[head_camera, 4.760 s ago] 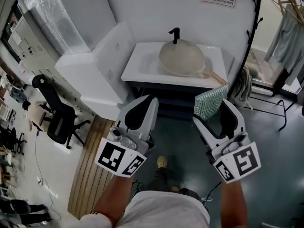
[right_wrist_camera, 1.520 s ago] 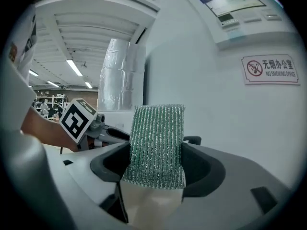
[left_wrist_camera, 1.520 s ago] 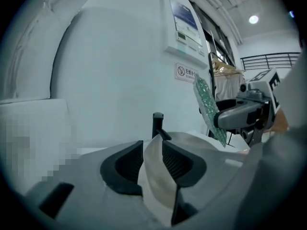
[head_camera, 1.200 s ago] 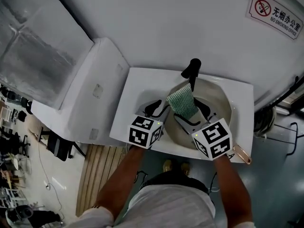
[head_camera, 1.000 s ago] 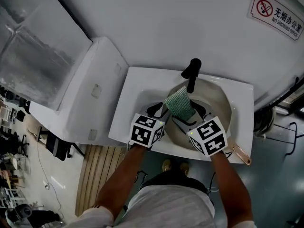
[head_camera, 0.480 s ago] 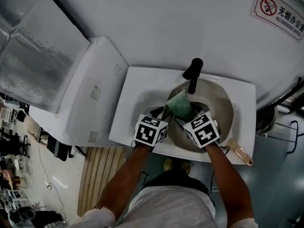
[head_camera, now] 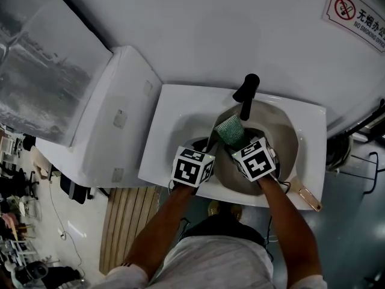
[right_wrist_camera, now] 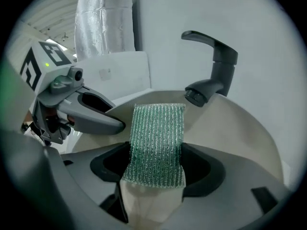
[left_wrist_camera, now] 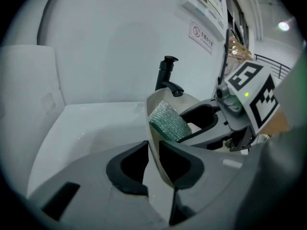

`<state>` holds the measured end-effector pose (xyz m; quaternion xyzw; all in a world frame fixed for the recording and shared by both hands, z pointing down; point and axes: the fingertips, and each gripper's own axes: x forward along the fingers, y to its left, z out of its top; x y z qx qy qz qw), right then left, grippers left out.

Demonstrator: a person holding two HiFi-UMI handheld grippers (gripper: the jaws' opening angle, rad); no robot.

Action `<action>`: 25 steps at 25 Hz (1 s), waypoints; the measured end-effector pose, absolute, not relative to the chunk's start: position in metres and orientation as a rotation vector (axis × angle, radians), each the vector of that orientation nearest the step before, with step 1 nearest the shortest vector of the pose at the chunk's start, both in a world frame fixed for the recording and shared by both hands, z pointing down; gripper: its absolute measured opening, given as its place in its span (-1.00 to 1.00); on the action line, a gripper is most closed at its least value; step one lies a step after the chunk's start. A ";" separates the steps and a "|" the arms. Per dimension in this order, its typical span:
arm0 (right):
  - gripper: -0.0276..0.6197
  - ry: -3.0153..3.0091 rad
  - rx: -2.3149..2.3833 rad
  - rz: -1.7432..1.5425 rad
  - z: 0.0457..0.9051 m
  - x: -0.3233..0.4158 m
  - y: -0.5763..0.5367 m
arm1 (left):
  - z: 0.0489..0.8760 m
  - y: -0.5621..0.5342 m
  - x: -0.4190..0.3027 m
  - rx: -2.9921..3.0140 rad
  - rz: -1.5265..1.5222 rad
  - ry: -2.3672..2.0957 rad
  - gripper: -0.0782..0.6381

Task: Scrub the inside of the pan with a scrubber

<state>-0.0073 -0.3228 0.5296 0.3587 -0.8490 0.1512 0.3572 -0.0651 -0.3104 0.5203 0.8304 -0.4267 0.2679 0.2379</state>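
Jaws on the left gripper have just been closing and pinch the near rim of the pan, while the right gripper clamps the green scrubber, which juts forward over the pan's inside.

One pan, one green scrubber, one black faucet, one white sink, one no-smoking sign; two grippers: left gripper, right gripper.

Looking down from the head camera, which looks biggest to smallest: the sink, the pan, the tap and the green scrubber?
1. Sink
2. Pan
3. Tap and scrubber: they look about alike, and the scrubber is partly hidden, so I won't rank them.
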 end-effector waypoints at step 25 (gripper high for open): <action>0.13 -2.005 1.008 0.338 0.521 0.051 -0.308 | 0.521 -0.312 -0.068 2.228 0.706 -1.202 -0.61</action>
